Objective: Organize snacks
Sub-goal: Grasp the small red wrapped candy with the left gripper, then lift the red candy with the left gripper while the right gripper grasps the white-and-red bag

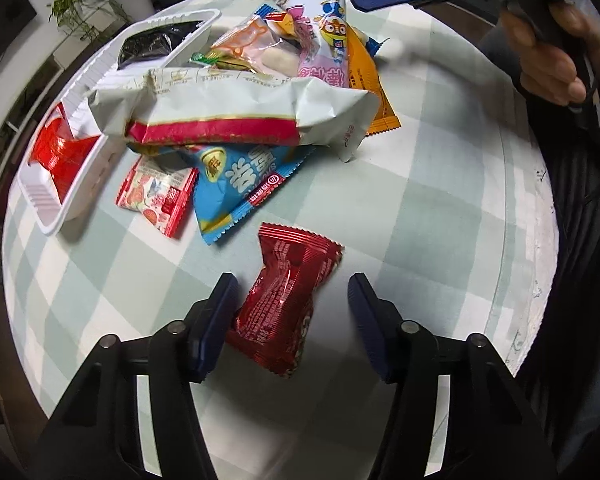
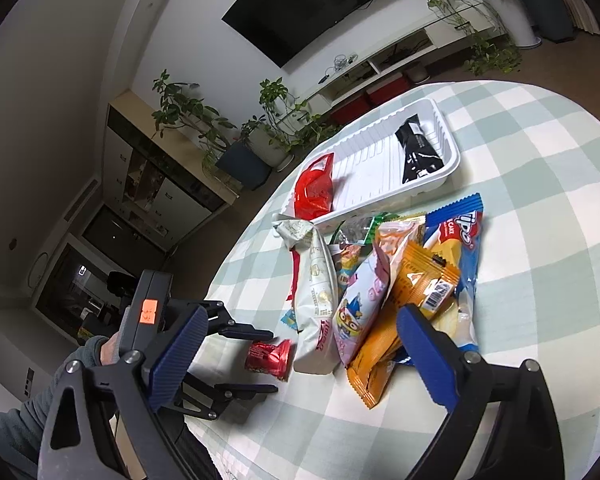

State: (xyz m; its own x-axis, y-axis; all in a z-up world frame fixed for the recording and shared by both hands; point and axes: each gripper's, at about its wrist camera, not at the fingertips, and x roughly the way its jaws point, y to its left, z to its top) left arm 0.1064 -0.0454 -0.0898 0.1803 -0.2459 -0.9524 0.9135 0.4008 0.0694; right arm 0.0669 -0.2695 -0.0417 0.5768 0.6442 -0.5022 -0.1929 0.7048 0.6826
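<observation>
Lengthwise, red packet (image 1: 286, 300) between fingers (image 1: 216, 320).

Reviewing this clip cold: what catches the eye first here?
A dark red snack packet lies between the open fingers of the left hand-held gripper, near the table edge. Behind it sprawls a heap of bright wrappers, beside a white tray holding a red and a black packet.

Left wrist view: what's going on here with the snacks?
A person is sorting snack packets into a white tray, which already holds a red packet and a black one. The left gripper has its jaws open around a small red packet on the checked tablecloth, not yet closed. The right gripper hovers open over the remaining pile.
</observation>
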